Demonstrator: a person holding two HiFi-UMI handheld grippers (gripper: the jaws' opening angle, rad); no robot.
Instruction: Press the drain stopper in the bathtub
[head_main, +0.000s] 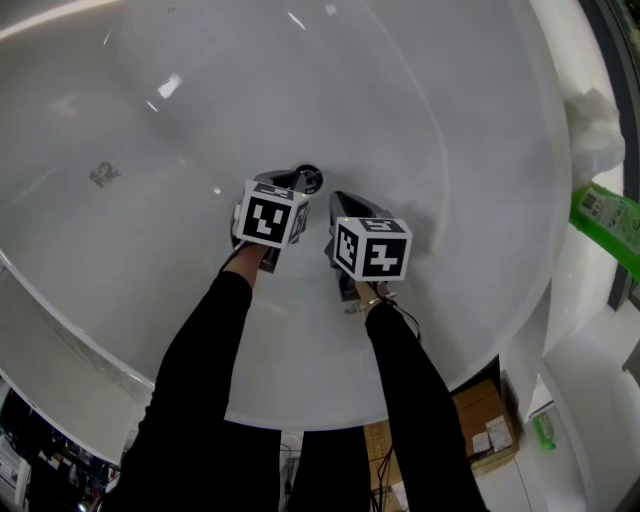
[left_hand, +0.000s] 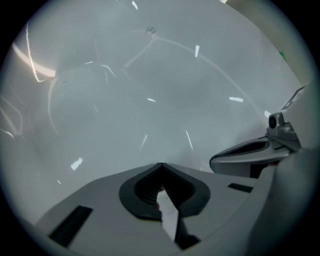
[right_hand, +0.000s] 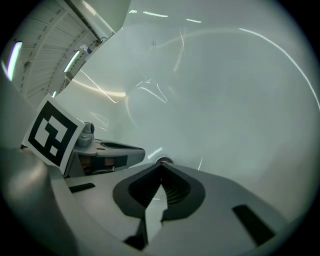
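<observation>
Head view: the drain stopper (head_main: 310, 179) sits at the bottom of the white bathtub (head_main: 430, 90), a small dark round disc. We find no long axis on it, and it seems to face straight up. The left gripper (head_main: 290, 181) has its tip right at the stopper's edge; we can't confirm contact. The right gripper (head_main: 345, 204) is just beside it. In the right gripper view the stopper's rim (right_hand: 162, 160) peeks past the tips. The left gripper view shows only tub wall and the neighbouring gripper. Both tongs are pinched together, with nothing between them.
</observation>
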